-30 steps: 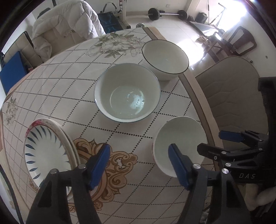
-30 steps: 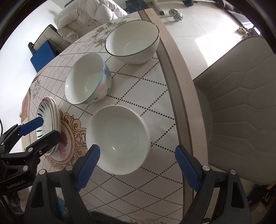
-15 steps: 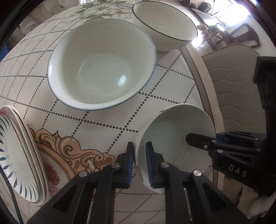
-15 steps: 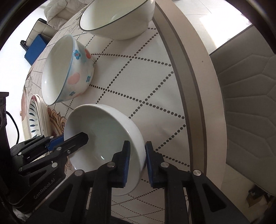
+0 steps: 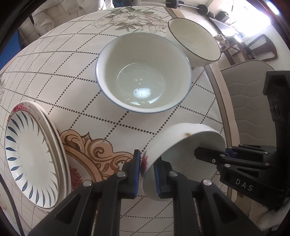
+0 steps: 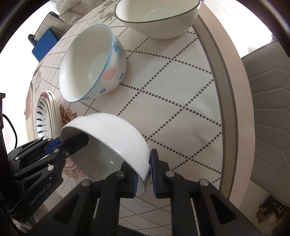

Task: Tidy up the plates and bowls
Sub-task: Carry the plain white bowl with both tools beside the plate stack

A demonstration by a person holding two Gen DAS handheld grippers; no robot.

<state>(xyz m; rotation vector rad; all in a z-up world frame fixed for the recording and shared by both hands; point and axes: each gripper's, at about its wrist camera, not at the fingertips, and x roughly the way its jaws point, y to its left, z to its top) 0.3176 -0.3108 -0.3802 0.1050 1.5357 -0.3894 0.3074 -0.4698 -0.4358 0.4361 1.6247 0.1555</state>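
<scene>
Plain white bowl tilted near the worktop's right edge. Left claw clamped on its left rim, right claw on its right rim. Bare cloth lies between it and the floral bowl. Three bowls counting the dark-rimmed bowl; plate stack at left edge.

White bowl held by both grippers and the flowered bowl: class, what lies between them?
Only bare tablecloth separates the white bowl from the flowered bowl, shown in the right wrist view.

round table — patterned cloth | grey padded chair | barbell — tiled floor
</scene>
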